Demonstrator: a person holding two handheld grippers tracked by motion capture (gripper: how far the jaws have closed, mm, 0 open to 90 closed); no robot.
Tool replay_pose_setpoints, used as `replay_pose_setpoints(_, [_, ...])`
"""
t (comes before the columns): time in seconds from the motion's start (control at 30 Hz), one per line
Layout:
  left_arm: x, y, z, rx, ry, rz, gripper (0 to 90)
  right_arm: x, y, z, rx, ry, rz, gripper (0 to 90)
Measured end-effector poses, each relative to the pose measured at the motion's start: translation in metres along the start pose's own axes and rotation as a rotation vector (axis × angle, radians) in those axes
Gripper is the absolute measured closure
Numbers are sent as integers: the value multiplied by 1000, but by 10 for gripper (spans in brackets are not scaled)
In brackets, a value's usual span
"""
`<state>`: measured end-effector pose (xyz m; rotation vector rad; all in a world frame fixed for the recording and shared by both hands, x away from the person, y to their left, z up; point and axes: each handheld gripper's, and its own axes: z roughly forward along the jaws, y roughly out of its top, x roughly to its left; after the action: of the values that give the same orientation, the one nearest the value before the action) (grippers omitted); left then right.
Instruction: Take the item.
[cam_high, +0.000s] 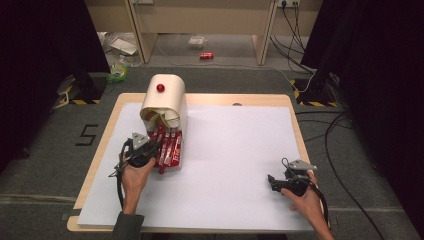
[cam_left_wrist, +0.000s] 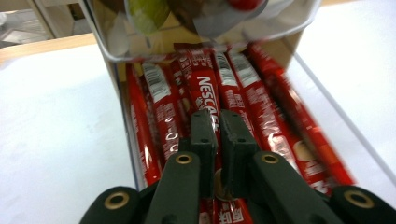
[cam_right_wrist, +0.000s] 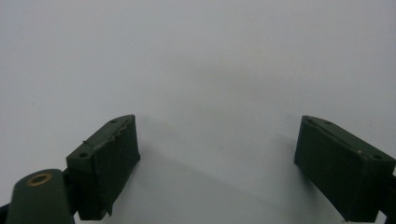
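Up close, left gripper (cam_left_wrist: 217, 135) pinching a red coffee stick (cam_left_wrist: 205, 93) under the dispenser (cam_high: 165, 102) lip; right gripper (cam_right_wrist: 217, 163) spread over bare white sheet (cam_right_wrist: 196, 60).

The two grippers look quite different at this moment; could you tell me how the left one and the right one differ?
The left gripper is closed on a red Nescafe stick; the right gripper stands wide open with nothing between its jaws. The left gripper reaches into the dispenser tray of red sticks; the right gripper sits apart over the bare white table cover. Both are black, two-jawed and hand-held.
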<state>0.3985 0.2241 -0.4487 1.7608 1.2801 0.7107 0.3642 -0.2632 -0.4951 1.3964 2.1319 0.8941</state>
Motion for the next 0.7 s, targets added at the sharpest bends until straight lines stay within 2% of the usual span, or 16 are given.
replay_pose_setpoints(0.13, [0,3,-4,-1,-22,-5,841,0,0,0,0,0,0,141])
replay_pose_setpoints(0.27, [0,5,-8,-6,-10,2,841,0,0,0,0,0,0,141])
replay_pose_setpoints(0.7, [5,8,-24,41,-16,28,841,0,0,0,0,1,0,141])
